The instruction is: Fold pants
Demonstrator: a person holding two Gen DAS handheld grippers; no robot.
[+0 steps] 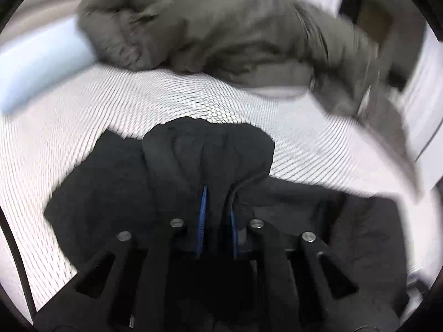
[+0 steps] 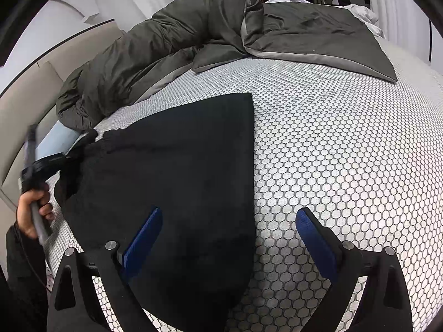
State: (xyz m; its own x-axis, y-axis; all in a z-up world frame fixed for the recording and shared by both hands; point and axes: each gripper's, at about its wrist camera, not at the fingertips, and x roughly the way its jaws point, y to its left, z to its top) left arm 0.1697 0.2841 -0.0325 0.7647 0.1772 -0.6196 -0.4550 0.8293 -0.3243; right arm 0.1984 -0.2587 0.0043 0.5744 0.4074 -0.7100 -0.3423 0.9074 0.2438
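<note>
Blue pads (image 1: 203,215) on my left gripper (image 1: 217,221) stand nearly together, pinching a bunched fold of the black pants (image 1: 207,149) (that view is blurred). On my other side, the right gripper (image 2: 229,238) has its fingers spread wide, hovering over the pants' near end and holding nothing. I see the pants lying flat on the honeycomb-patterned mattress (image 2: 346,152), one edge lifted by the left gripper in the person's hand (image 2: 31,207). Beyond lies an olive duvet (image 2: 166,44).

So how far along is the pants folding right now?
Early on. Done: the black pants lie spread on the honeycomb-patterned mattress. In hand: the left gripper has pinched bunched fabric at one edge; the right gripper hovers open. Left: every fold.
</note>
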